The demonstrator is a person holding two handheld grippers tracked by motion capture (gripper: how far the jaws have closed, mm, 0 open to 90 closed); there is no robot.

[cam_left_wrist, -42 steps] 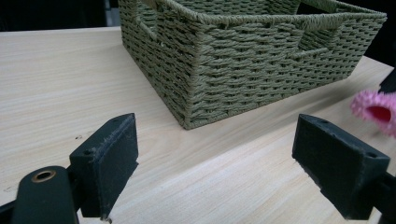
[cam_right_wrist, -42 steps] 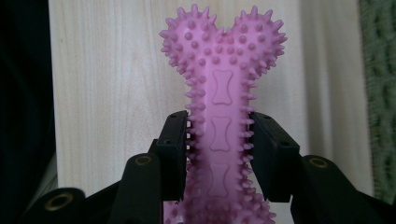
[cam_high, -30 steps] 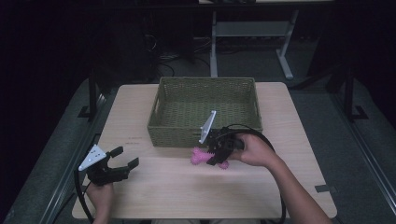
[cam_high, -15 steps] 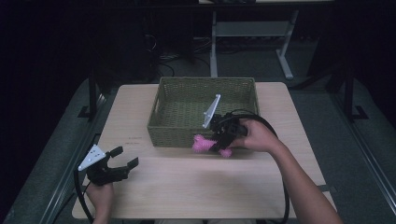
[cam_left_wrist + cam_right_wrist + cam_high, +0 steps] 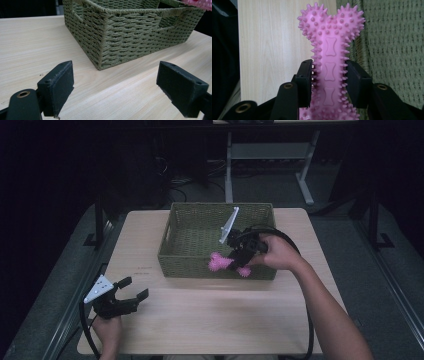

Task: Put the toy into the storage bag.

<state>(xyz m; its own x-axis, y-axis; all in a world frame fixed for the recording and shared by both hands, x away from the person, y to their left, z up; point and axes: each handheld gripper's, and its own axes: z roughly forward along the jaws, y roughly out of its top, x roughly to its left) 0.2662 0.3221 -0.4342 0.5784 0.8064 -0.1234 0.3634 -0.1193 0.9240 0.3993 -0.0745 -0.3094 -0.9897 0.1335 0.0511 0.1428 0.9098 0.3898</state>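
Observation:
A pink spiky bone-shaped toy point(image 5: 223, 263) point(image 5: 330, 60) is clamped by its shaft in my right gripper point(image 5: 238, 259) point(image 5: 329, 77), whose pads press on both sides of it. The toy hangs over the near wall of a green woven basket point(image 5: 220, 232) point(image 5: 130, 27). My left gripper point(image 5: 131, 291) point(image 5: 116, 91) rests low over the table's near left part with its jaws wide open and nothing between them, pointing toward a corner of the basket.
The light wooden table point(image 5: 210, 320) carries the basket at its far middle. Beyond the table, a metal stand point(image 5: 265, 155) rises from a dark floor. A black cable point(image 5: 300, 270) loops from the right gripper along the person's forearm.
My right gripper has lifted the pink toy off the table in front of the basket and carried it up and away, to the basket's near wall. The left gripper stayed put.

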